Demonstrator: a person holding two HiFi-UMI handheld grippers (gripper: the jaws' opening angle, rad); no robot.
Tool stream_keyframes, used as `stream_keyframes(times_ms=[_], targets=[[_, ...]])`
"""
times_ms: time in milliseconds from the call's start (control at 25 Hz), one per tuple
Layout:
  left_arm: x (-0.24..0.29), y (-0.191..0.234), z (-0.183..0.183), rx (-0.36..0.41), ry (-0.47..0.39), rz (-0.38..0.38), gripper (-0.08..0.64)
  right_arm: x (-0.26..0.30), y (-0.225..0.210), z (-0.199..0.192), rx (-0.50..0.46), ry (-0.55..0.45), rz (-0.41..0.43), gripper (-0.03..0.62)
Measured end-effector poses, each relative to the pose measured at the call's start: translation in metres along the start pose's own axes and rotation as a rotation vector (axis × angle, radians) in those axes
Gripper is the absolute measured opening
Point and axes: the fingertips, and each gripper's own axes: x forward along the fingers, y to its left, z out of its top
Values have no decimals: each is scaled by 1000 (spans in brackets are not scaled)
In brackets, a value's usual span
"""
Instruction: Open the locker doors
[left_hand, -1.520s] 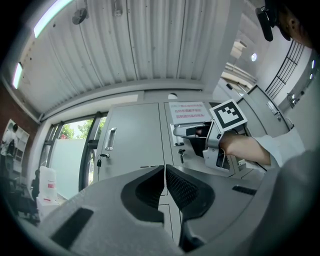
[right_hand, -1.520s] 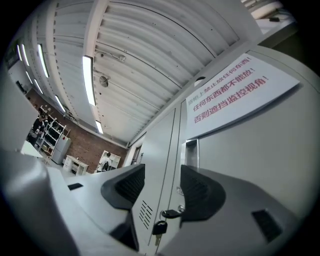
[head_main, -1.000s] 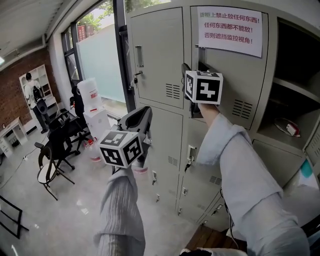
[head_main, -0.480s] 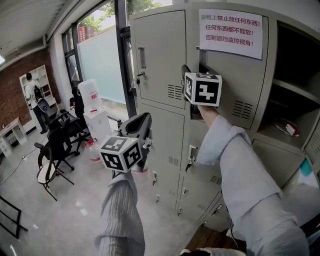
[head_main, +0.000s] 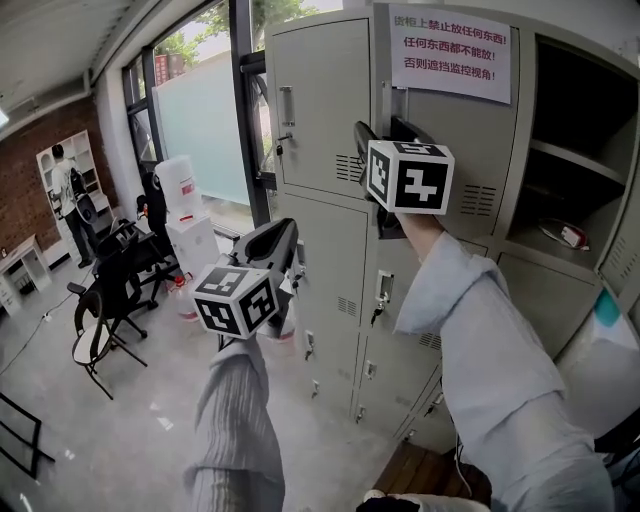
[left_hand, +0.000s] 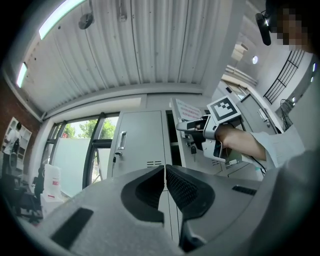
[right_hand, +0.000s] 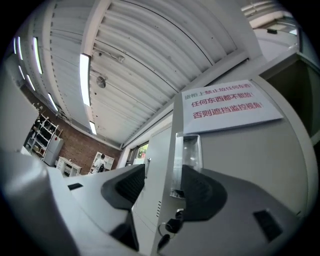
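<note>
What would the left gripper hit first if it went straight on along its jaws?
Likely the closed top-left locker door, near its vent slots; the left gripper, jaws shut, aims there and nothing shows in between. Depth is uncertain.

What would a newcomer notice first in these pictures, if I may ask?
The white sign with red print stands out, high on the grey lockers. Just below it, the right claw is open astride the edge of that door. The left claw is shut and held lower left, touching nothing.
</note>
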Motion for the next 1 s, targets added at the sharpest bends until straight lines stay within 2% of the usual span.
stream_keyframes(times_ms=[240, 480, 760, 1000], targets=[[-23, -23, 5, 15, -19, -36, 17, -47, 16, 17, -38, -18, 31, 215], [-46, -50, 8, 20, -16, -73, 17, -89, 14, 34, -96, -27, 8, 192], [-73, -77, 9, 23, 1, -110, 17, -125, 3, 46, -146, -26, -59, 141], [-92, -95, 5, 16, 14, -130, 17, -146, -2, 51, -158, -34, -47, 141]])
